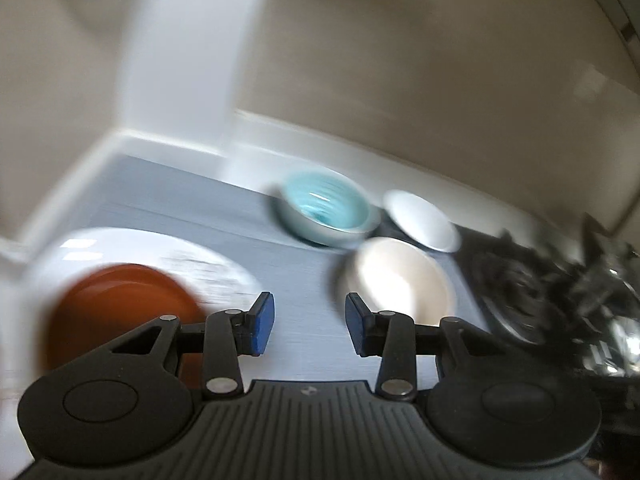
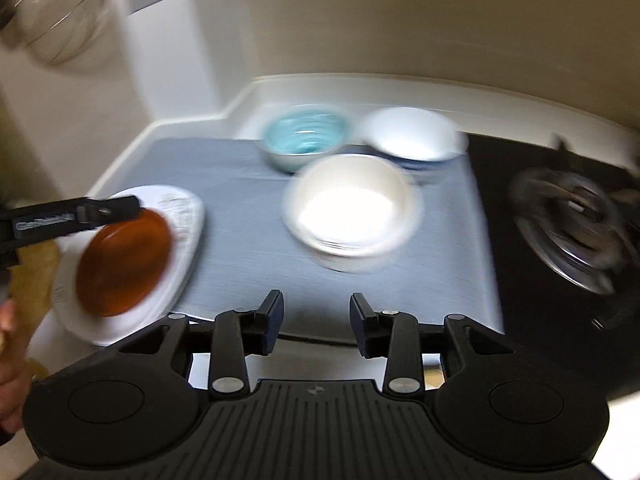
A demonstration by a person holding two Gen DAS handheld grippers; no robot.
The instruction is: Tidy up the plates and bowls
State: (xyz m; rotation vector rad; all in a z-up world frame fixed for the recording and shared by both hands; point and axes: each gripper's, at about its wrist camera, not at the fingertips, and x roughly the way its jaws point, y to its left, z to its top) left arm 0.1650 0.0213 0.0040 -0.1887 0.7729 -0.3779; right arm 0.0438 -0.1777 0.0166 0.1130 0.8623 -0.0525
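Note:
A brown plate [image 1: 120,304] lies on a white patterned plate [image 1: 160,256] at the mat's left. Further back stand a teal bowl [image 1: 326,208], a white bowl [image 1: 422,220] and, nearer, a cream bowl [image 1: 400,280]. My left gripper [image 1: 310,322] is open above the grey mat [image 1: 180,204], between the plates and the cream bowl, with nothing between its blue pads. In the right wrist view I see the same brown plate [image 2: 124,260], white plate [image 2: 184,216], teal bowl [image 2: 304,136], white bowl [image 2: 412,136] and cream bowl [image 2: 352,216]. My right gripper [image 2: 316,320] is open and empty near the mat's front edge.
A black stove burner [image 2: 568,220] sits right of the mat and also shows at the right edge as the burner [image 1: 560,292]. A metal strainer [image 2: 52,12] hangs top left. The left tool's black body [image 2: 68,220] reaches over the white plate. A hand [image 2: 8,360] is at the left edge.

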